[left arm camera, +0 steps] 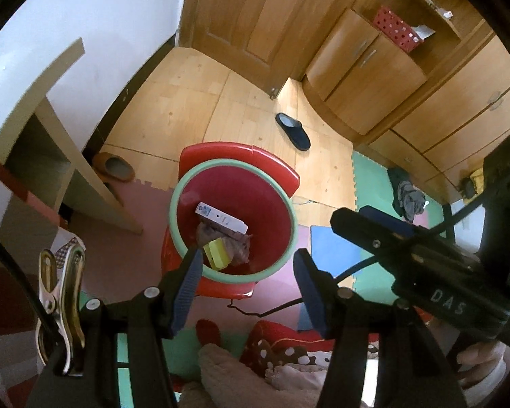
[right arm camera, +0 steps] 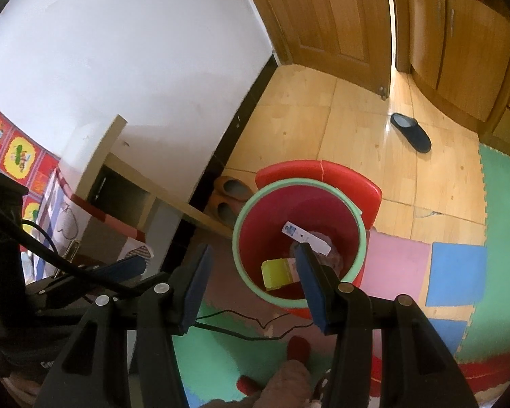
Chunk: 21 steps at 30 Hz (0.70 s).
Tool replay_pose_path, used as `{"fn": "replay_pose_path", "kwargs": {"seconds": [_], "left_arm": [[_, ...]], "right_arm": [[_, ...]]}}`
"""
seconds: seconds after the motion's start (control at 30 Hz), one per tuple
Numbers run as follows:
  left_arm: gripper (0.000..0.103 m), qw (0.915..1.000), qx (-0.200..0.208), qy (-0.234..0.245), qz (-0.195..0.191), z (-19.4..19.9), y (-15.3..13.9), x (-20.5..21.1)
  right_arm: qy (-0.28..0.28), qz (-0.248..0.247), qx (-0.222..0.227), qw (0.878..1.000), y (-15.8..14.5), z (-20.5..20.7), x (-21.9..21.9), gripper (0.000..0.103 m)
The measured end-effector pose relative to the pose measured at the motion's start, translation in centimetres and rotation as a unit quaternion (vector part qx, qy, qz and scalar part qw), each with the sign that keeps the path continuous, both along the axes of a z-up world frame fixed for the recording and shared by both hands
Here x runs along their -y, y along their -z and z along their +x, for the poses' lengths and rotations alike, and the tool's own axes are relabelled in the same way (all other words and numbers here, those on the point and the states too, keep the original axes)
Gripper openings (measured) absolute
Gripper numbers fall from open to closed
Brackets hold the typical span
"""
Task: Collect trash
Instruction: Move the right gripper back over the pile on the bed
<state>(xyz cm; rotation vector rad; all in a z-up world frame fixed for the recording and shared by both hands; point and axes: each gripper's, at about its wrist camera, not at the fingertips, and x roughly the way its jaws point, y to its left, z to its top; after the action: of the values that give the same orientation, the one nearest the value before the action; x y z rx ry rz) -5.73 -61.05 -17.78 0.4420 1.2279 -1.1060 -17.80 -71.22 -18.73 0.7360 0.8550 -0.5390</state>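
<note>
Trash bin [left arm camera: 282,204] below both empty grippers [right arm camera: 251,278]

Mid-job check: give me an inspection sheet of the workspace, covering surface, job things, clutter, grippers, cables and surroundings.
Surface: wooden floor farther off, coloured foam mats nearer.
Job's things: red bin with green rim on a red stool; inside it a white box, a yellow box and crumpled paper.
Clutter: dark slipper on the floor, brown slippers by the wall, bundled clothes on a mat.
Grippers: left gripper and right gripper both open, empty, above the bin.
Cables: black cable across the mats.
Surroundings: white wall, wooden door, wooden cabinets, red dotted basket.
</note>
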Motion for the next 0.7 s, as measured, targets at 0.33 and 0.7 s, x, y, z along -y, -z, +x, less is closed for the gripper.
{"fn": "replay_pose_path", "kwargs": {"seconds": [0.33, 0.7], "left_arm": [[0.059, 0.9995, 0.007, -0.022, -0.022, 0.0, -3.2, -3.6], [0.059, 0.9975, 0.011, -0.063, -0.032, 0.9, -6.3, -8.2]], "right_arm": [[-0.025, -0.032, 0.017, 0.999, -3.9, 0.1, -3.0, 0.052], [-0.073, -0.055, 0.035, 0.995, -7.3, 1.3, -7.6, 0.052]]}}
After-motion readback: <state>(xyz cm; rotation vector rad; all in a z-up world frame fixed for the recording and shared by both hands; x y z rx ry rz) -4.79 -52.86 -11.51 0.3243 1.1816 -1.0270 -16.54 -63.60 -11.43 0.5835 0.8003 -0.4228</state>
